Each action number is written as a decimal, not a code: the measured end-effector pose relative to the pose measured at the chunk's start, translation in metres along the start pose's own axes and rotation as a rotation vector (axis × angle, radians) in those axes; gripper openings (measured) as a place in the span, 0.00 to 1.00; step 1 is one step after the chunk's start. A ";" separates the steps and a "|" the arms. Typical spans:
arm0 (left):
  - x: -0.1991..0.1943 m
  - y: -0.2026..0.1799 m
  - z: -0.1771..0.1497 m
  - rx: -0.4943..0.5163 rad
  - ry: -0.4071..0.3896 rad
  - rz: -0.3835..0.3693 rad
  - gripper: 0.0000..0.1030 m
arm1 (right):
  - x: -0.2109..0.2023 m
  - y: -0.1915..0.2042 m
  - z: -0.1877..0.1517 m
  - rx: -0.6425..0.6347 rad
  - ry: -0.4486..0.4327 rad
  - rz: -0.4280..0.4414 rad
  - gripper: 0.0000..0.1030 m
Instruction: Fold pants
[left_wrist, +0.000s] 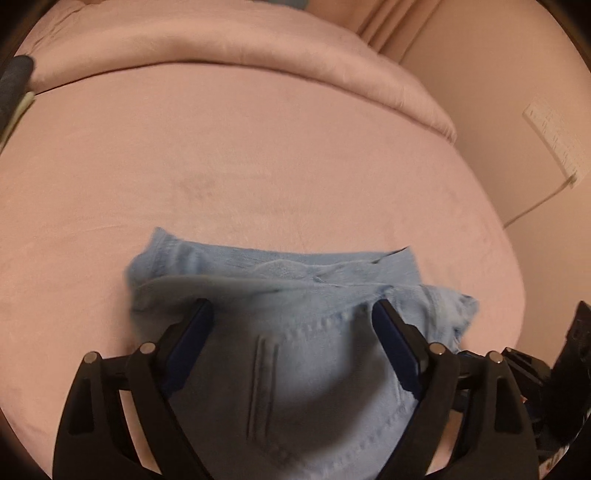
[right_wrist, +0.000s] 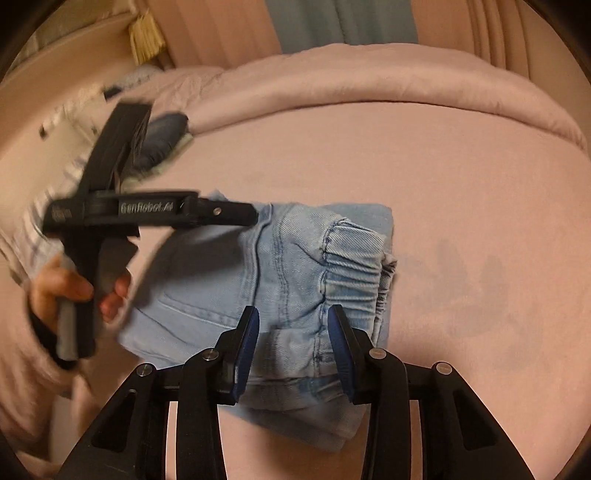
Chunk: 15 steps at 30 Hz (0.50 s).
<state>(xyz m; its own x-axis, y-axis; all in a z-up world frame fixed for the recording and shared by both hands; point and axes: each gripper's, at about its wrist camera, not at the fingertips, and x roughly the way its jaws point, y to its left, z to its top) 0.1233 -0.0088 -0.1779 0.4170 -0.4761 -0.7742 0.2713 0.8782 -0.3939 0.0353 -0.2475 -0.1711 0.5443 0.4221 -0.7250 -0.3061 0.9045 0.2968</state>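
Pants (right_wrist: 295, 280) in light blue denim are laid folded on a pink bed (right_wrist: 461, 177). They are seen as a thick stack near the front edge of the bed. The stretchy waistband (right_wrist: 354, 258) is seen on the right side of the stack in the right wrist view, bunched into small ridges. A seam is seen running down the middle of the top layer.

The left gripper (left_wrist: 291, 314) is held over the pants with its fingers spread wide apart. Nothing is held between them. The blue pads (left_wrist: 195, 332) are seen above the cloth, but it cannot be told if they touch it. In the right wrist view the left gripper (right_wrist: 251, 216) is seen from the side, with its tip at the far left corner of the stack. It is held by a hand (right_wrist: 74, 291) at the left.

The right gripper (right_wrist: 293, 317) is held over the near part of the pants. Its fingers are parted too, with cloth seen in the gap, and nothing is pinched.

A pink blanket (left_wrist: 236, 40) is piled at the far end of the bed. A darker blue cloth (right_wrist: 162, 136) is seen at the far left.
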 end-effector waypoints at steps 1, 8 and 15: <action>-0.009 0.002 -0.003 -0.004 -0.021 -0.006 0.85 | -0.005 0.004 0.002 0.005 -0.019 0.018 0.39; -0.054 -0.005 -0.048 0.059 -0.094 0.022 0.85 | -0.016 0.016 0.036 -0.056 -0.141 -0.044 0.39; -0.014 -0.002 -0.105 0.133 0.007 0.140 0.89 | 0.053 0.011 0.042 -0.084 -0.026 -0.153 0.39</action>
<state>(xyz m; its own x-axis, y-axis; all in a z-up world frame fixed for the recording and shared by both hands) 0.0255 0.0005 -0.2186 0.4525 -0.3491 -0.8206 0.3238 0.9217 -0.2136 0.0935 -0.2126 -0.1801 0.6089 0.2827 -0.7412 -0.2821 0.9504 0.1307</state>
